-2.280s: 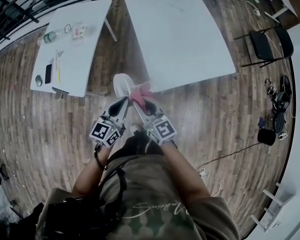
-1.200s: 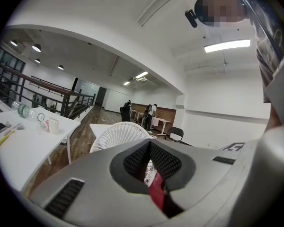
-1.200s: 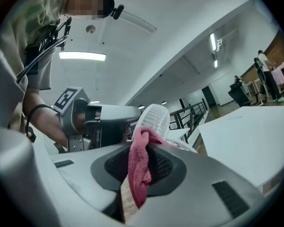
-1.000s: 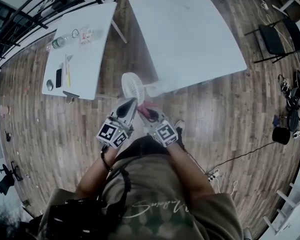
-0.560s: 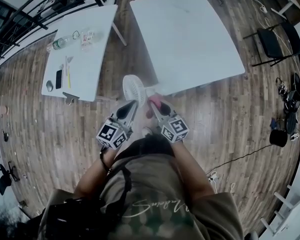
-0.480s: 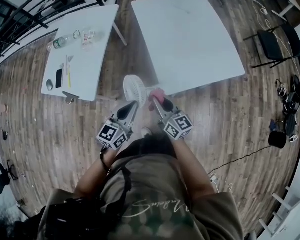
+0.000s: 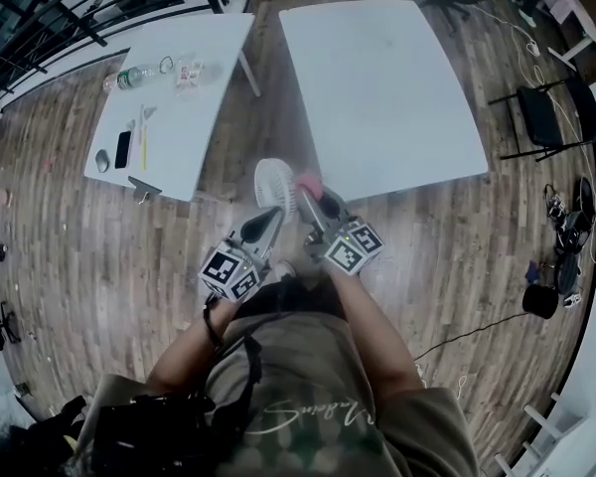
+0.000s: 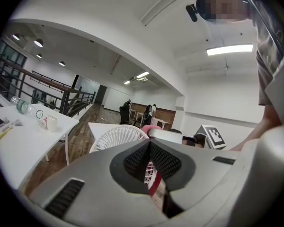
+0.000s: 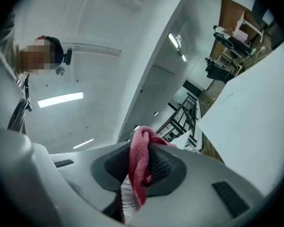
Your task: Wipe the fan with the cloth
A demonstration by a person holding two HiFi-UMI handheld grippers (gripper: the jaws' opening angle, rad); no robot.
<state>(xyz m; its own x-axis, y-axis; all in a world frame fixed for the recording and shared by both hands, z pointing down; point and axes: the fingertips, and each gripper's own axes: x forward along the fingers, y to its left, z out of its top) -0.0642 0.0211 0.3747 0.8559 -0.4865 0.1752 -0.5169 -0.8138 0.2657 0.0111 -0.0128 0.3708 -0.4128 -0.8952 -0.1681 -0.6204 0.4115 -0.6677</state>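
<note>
A small white fan (image 7: 274, 185) stands at the near corner of the big white table (image 7: 377, 87); its round grille (image 8: 114, 135) fills the middle of the left gripper view. My left gripper (image 7: 270, 215) (image 8: 150, 144) is shut, its tips right at the grille's lower edge; whether they pinch it I cannot tell. The pink cloth (image 7: 309, 181) (image 9: 139, 168) is pinched between the jaws of my right gripper (image 7: 314, 199) (image 9: 143, 148), which is shut on it and raised at the fan's top right. That cloth (image 8: 150, 127) also shows just behind the grille.
A second white table (image 7: 169, 117) on the left carries a bottle (image 7: 134, 76), a phone and small items. A black chair (image 7: 551, 117) stands at the right, with cables and a dark bin (image 7: 539, 299) on the wood floor. Railings run along the top left.
My right gripper has risen with the cloth from low beside the fan to its upper right edge, rolling as it went. The left gripper has stayed put.
</note>
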